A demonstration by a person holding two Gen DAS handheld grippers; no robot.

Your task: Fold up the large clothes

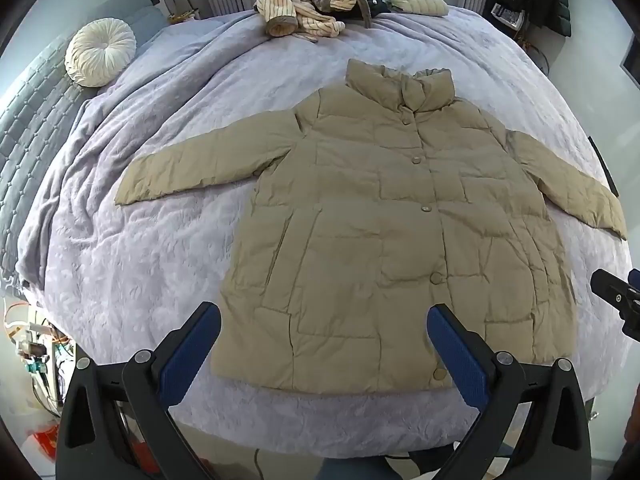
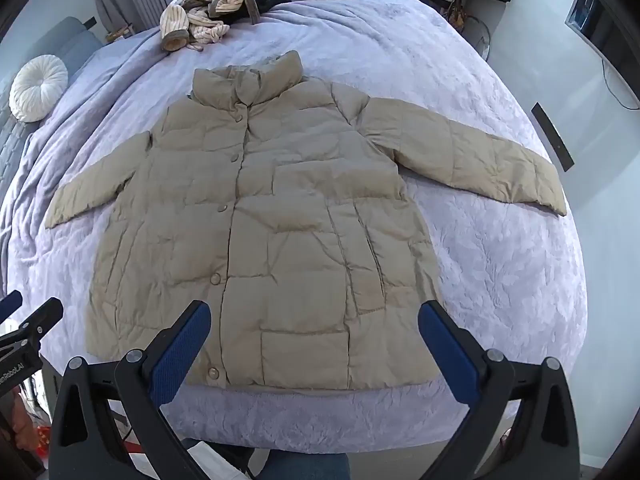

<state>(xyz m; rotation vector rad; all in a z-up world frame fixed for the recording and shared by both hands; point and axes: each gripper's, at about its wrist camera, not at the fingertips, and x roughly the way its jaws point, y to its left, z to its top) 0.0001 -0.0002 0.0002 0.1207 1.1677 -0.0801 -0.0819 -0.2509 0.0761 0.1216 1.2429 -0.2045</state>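
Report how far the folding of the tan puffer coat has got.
Done: the tan puffer coat lies spread flat and buttoned, face up, on the lilac blanket, sleeves out. In hand: nothing; the left gripper and right gripper are both open above the hem. Left: every fold, plus the striped pile at the far end.

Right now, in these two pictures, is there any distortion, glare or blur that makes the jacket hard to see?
Left wrist view: strong fisheye bending bulges the bed like a dome; the beige jacket stays sharp, without glare. Right wrist view: same bending, dark corners, soft even daylight; the jacket is clear, only the room's edges look squeezed.
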